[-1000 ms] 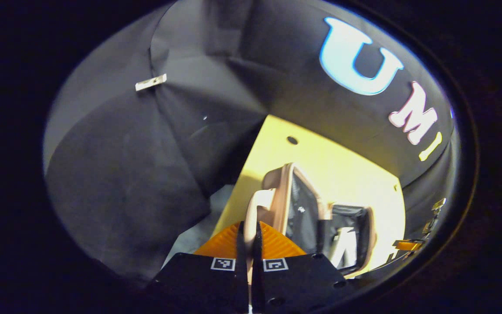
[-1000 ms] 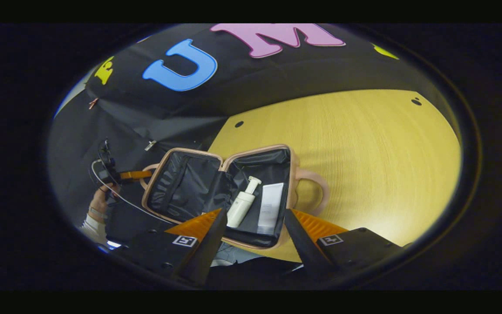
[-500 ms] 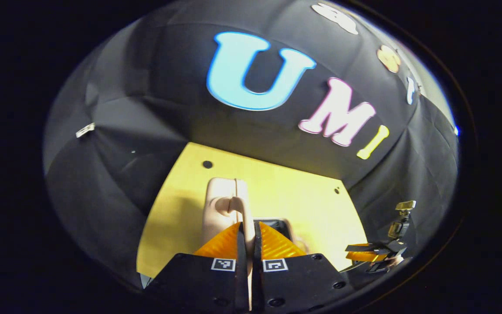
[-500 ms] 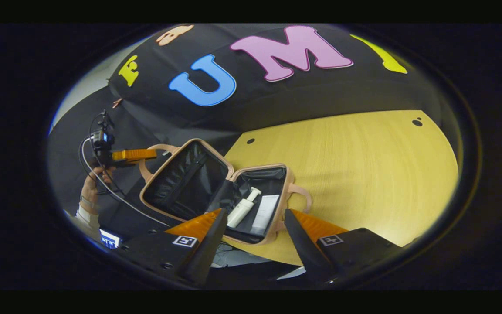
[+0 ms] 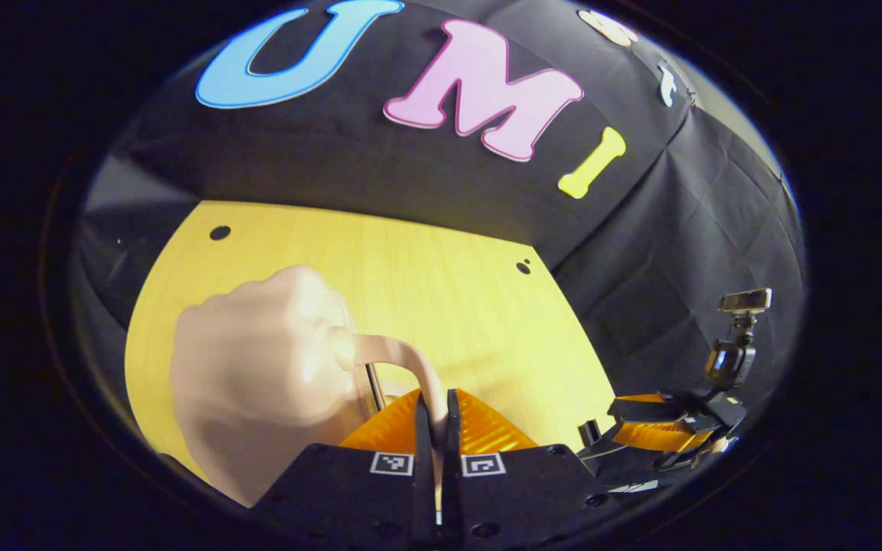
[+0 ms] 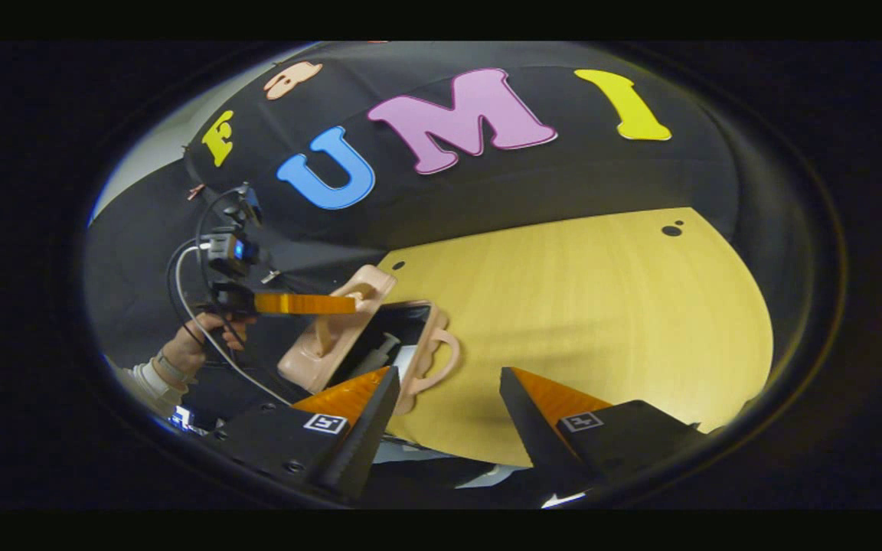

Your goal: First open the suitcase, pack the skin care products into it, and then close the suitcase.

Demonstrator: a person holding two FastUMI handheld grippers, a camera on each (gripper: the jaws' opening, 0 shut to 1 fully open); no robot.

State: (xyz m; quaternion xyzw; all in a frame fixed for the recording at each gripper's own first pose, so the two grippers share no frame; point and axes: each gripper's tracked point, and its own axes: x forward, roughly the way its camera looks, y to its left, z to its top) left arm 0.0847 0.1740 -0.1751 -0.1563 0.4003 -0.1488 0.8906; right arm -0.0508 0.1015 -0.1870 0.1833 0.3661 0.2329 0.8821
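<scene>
The pink suitcase (image 6: 334, 337) lies on the yellow table (image 6: 579, 306) with its lid tilted far over the lower half, leaving a narrow gap. Through that gap I see a white pump bottle (image 6: 383, 349) and a white tube (image 6: 405, 358) inside. My left gripper (image 5: 436, 396) is shut on the lid's handle (image 5: 399, 354), and the lid's pink shell (image 5: 257, 375) bulges at the left of the left gripper view. In the right gripper view the left gripper (image 6: 351, 304) reaches in from the left. My right gripper (image 6: 449, 373) hangs open above the table's near edge, holding nothing.
A person's hand (image 6: 194, 340) and white sleeve hold the left gripper at the left. The lower half's handle (image 6: 441, 361) juts toward the table's middle. The right gripper (image 5: 659, 432) appears at the lower right of the left gripper view. Small holes (image 6: 671, 229) mark the tabletop's far side.
The left gripper has swung the lid up and over from lying flat open to nearly down on the lower half. The right gripper stayed open and drew back slightly.
</scene>
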